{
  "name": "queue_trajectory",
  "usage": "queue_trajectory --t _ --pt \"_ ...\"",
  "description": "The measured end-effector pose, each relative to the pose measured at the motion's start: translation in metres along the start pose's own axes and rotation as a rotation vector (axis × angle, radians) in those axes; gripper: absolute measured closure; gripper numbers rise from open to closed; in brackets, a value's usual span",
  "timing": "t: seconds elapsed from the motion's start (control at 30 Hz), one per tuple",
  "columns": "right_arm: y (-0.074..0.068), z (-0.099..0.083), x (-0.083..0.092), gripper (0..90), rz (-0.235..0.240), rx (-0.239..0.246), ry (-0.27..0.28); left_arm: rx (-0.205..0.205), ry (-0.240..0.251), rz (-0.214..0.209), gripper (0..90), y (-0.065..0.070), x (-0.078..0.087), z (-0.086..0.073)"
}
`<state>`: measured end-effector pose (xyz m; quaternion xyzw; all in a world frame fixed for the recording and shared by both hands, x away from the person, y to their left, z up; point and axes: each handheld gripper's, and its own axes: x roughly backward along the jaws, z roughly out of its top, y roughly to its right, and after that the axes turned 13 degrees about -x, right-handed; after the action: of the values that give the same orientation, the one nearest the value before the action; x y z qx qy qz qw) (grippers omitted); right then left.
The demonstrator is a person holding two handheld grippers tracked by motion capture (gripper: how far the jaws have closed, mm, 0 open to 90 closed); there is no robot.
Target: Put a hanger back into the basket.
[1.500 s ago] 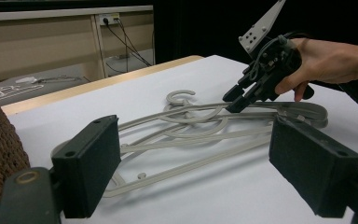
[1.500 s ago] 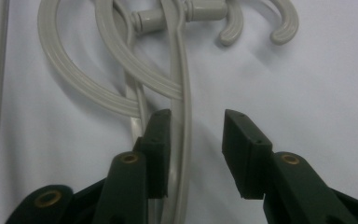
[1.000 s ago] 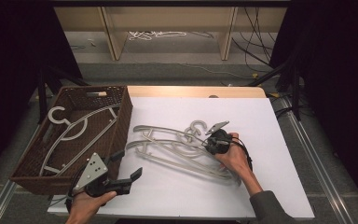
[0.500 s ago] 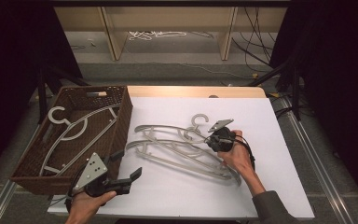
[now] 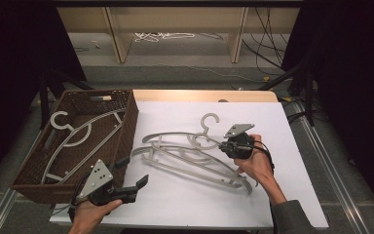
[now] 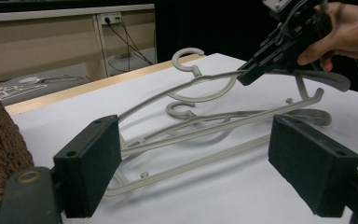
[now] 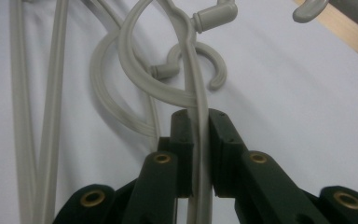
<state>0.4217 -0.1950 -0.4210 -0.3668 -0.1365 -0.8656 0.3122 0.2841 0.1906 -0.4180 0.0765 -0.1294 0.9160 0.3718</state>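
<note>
**Hanger pinched in my right gripper above the sheet**

Hanger (image 5: pixel 185 139) sits clamped by its arm in my right gripper (image 5: pixel 224 145), tilted up off the second hanger (image 5: pixel 195 168) on the white table (image 5: pixel 282 195). Left gripper (image 5: pixel 135 175) hovers near the wicker basket (image 5: pixel 126 122), jaws wide apart, gripping nothing.

White-topped table (image 5: pixel 282 204) at centre, pale wooden edge (image 5: pixel 199 95) along its far side. Beyond that edge, grey floor (image 5: pixel 185 73) with a loose white cable coil (image 5: pixel 163 35) and dark cables (image 5: pixel 268 34) trailing to the right. Further back from the table, light wooden shelving uprights (image 5: pixel 117 34) rising off the floor. Black curtains (image 5: pixel 350 73) hung on either side of the table. Metal rails (image 5: pixel 331 156) along the table's flanks. Wall socket (image 6: pixel 107 18) behind the shelving. Even, subdued lighting.
</note>
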Motion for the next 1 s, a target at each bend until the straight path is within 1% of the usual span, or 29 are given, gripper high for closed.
queue_trajectory --t 0.07,0.1,0.13,0.17,0.2,0.23,0.27,0.33,0.37,0.4,0.47,0.6,0.63,0.67,0.7,0.77,0.8,0.83,0.87,0.93,0.97,1.0 --pt "-0.003 0.0 0.006 81.9 0.002 0.015 0.008 0.006 0.002 -0.002 16.9 0.0 0.0 0.001" --pt "-0.003 0.001 0.01 81.9 0.01 0.017 -0.009 0.008 0.001 -0.004 17.0 0.0 0.0 0.002" --pt "-0.004 0.001 0.011 81.9 0.011 0.028 0.016 0.004 0.001 -0.009 17.0 0.001 0.0 0.003" --pt "-0.005 0.001 0.013 81.9 0.014 0.032 0.019 0.01 0.001 -0.012 17.0 0.001 -0.001 0.004" --pt "-0.006 0.001 0.018 81.9 0.019 0.02 0.0 -0.002 -0.003 -0.017 17.0 0.001 -0.001 0.005" --pt "-0.007 0.001 0.021 81.9 0.02 0.019 0.001 0.0 -0.007 -0.021 17.1 0.002 -0.002 0.007" --pt "-0.008 0.0 0.022 81.9 0.021 0.035 0.035 -0.004 -0.011 -0.027 17.1 0.002 -0.004 0.009" --pt "-0.01 0.001 0.029 81.9 0.031 0.035 0.018 -0.009 -0.013 -0.032 17.5 0.003 -0.006 0.013" --pt "-0.012 0.0 0.032 81.9 0.028 0.035 0.023 -0.014 -0.017 -0.038 17.9 0.004 -0.009 0.016" --pt "-0.013 0.0 0.035 81.9 0.037 0.044 0.029 -0.013 -0.021 -0.041 18.1 0.004 -0.01 0.018" --pt "-0.016 -0.001 0.04 81.9 0.038 0.045 0.027 -0.025 -0.039 -0.052 18.2 0.005 -0.015 0.023" --pt "-0.021 -0.005 0.047 81.9 0.052 0.064 0.028 -0.062 -0.104 -0.085 19.2 0.007 -0.033 0.036" --pt "-0.022 -0.007 0.049 81.9 0.051 0.076 0.032 -0.061 -0.111 -0.087 19.5 0.007 -0.035 0.038" --pt "-0.024 -0.007 0.05 81.9 0.055 0.072 0.033 -0.07 -0.127 -0.098 20.1 0.007 -0.044 0.042" --pt "-0.025 -0.009 0.053 82.0 0.06 0.082 0.028 -0.082 -0.139 -0.101 21.0 0.006 -0.048 0.044" --pt "-0.028 -0.011 0.056 81.9 0.062 0.091 0.037 -0.089 -0.167 -0.112 21.8 0.006 -0.06 0.049" --pt "-0.03 -0.011 0.058 81.9 0.068 0.095 0.03 -0.089 -0.183 -0.117 23.5 0.006 -0.064 0.051" --pt "-0.031 -0.012 0.059 81.9 0.064 0.101 0.036 -0.096 -0.203 -0.13 24.1 0.005 -0.071 0.053" --pt "-0.032 -0.013 0.061 81.9 0.074 0.105 0.036 -0.098 -0.209 -0.138 24.0 0.006 -0.077 0.055" --pt "-0.036 -0.014 0.064 81.9 0.081 0.113 0.036 -0.11 -0.245 -0.159 26.3 0.006 -0.088 0.058" --pt "-0.036 -0.015 0.065 81.9 0.079 0.121 0.041 -0.105 -0.252 -0.16 26.8 0.007 -0.094 0.059" --pt "-0.038 -0.016 0.066 81.9 0.083 0.127 0.04 -0.113 -0.262 -0.149 27.4 0.006 -0.098 0.06"
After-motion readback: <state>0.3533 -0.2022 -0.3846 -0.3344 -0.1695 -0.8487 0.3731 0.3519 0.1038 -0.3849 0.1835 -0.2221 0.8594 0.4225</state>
